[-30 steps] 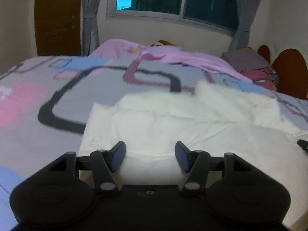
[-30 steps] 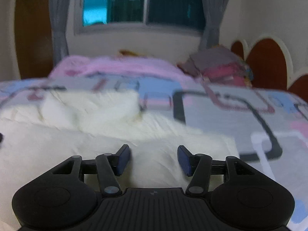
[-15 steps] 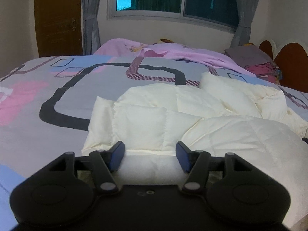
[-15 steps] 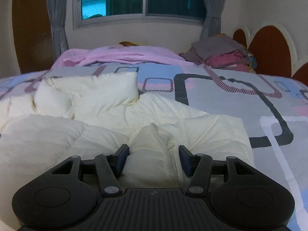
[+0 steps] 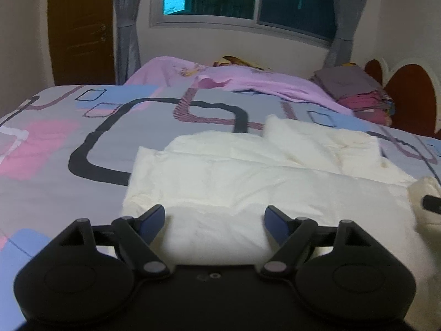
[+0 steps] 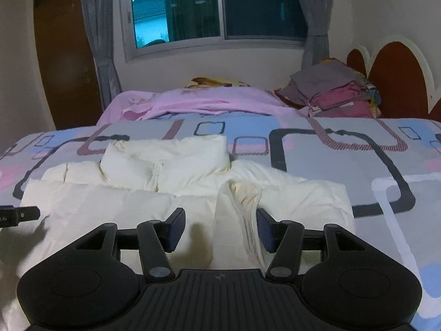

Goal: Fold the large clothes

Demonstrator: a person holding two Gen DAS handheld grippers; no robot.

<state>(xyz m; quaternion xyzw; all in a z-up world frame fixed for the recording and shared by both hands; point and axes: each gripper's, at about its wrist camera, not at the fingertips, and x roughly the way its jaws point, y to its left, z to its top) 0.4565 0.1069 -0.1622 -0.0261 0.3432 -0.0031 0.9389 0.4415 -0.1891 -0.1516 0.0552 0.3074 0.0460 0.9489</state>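
Both grippers have backed off with jaws spread, left gripper (image 5: 215, 218) and right gripper (image 6: 220, 227) hovering at the near edge of the cream puffer jacket (image 5: 248, 176) on the patterned bed (image 5: 82, 127), fold released, a raised ridge of cloth (image 6: 239, 220) between right fingers.

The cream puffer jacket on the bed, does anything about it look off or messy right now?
Mostly tidy. On the cream puffer jacket, one sleeve cuff stands up in a loose ridge between the open right gripper fingers instead of lying flat, and its lining looks yellowish. The collar sits bunched at the far end.
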